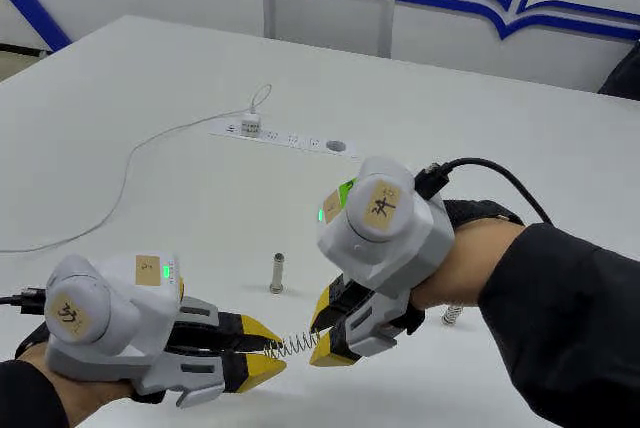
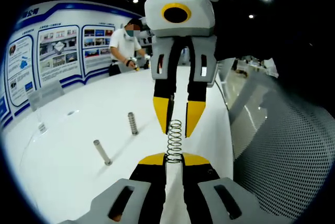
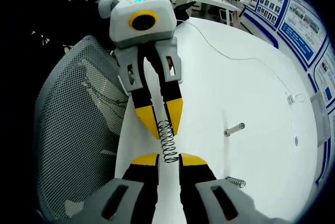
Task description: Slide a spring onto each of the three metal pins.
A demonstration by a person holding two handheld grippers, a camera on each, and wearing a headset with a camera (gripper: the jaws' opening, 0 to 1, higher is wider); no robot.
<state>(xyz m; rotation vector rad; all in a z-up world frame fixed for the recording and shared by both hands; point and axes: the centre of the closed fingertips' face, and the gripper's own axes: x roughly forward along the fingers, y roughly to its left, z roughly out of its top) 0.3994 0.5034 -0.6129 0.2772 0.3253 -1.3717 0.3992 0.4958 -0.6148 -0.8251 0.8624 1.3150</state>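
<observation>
Head view: left gripper (image 1: 270,351), right gripper (image 1: 320,332) each clamp one end of spring (image 1: 292,345)

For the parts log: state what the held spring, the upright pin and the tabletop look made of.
The spring looks like bare steel wire: thin, grey, glinting coils. The pin looks like metal, probably steel: dull silver sheen. The tabletop is smooth satin white, laminate or paint; cannot tell.

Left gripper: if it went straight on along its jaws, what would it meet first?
The spring, which the left gripper pinches at one end; right behind it, the right gripper, whose yellow tips face it head-on and seem to hold the other end.
</observation>
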